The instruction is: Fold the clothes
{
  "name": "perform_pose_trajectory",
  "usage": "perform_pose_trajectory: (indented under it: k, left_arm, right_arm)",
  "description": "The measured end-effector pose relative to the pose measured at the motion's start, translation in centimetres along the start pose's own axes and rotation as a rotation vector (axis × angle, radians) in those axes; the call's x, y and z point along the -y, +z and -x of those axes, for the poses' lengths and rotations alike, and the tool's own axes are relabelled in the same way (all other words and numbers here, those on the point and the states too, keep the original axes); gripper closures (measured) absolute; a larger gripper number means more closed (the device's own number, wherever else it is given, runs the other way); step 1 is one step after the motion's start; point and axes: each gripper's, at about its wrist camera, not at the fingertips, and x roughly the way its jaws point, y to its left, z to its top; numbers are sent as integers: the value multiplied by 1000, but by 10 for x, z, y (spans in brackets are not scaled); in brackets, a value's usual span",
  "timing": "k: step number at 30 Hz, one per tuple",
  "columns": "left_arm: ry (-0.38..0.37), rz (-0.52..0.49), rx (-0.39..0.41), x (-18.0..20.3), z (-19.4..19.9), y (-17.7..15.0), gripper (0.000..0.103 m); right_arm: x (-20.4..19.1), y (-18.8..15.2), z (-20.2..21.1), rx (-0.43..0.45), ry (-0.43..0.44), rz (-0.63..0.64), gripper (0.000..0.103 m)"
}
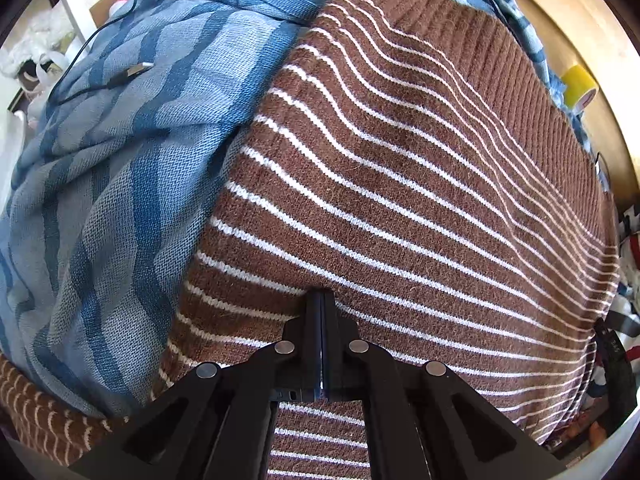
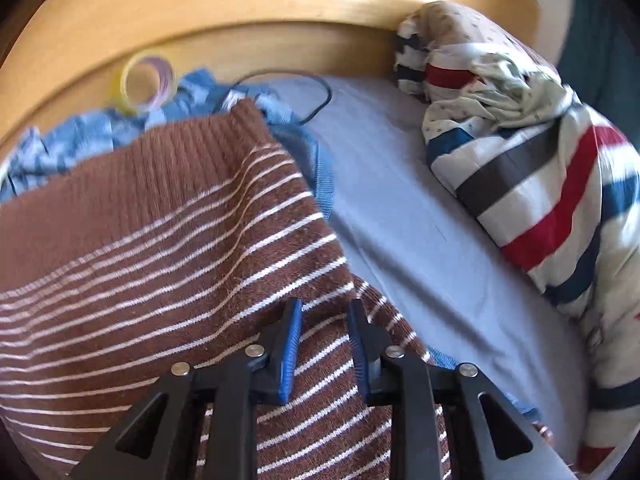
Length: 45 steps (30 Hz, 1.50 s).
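The left gripper (image 1: pixel 322 296) is clenched, fingers pressed together over the brown striped sweater (image 1: pixel 400 184), with no cloth visibly caught between them. The right gripper (image 2: pixel 325 312) has its jaws parted above the sweater's edge, pinching nothing. The sweater lies spread on a blue patterned cloth (image 1: pixel 120 160) on the bed. Beyond lie a black cable (image 2: pixel 316 92), a roll of tape (image 2: pixel 146 80) and a striped duvet (image 2: pixel 540 184). No writing is legible.
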Motion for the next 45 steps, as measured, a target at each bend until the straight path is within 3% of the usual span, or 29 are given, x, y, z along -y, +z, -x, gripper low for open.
perform_pose_trajectory:
  k: [6,11,14,17,18,20,22,26,31,36,45]
  left_arm:
    - [20,-40,6,12,6,-4,101]
    - [33,-61,30,33,15,-24,101]
    - [68,-99,31,37,22,-24,101]
    - [106,-141,33,40,29,-23,101]
    - [123,-168,35,47,34,-25,101]
    - [72,-177,25,58,55,-39,101]
    - [-28,-182,54,71,85,-65,101]
    - [-56,-342,95,106,136,-130,101]
    - [-96,-475,26,139,113,-209,101]
    - [-80,-570,-43,169,67,-234,101]
    - [-50,-655,-120,201,39,-263,101]
  right_arm:
    - [3,45,-55,-195,61,52,78]
    - [42,51,-60,-319,247,-74,75]
    - [70,26,-23,-331,344,-176,69]
    - [82,-22,44,-246,418,-122,62]
    - [85,-41,66,-229,419,-90,62]
    - [93,-78,99,-220,404,-44,62]
    - [104,-92,118,-228,393,-38,60]
    - [119,-101,138,-235,325,-1,60]
    - [156,-119,153,-244,263,15,59]
    - [185,-141,167,-233,218,25,52]
    - [201,-151,148,-264,185,66,50]
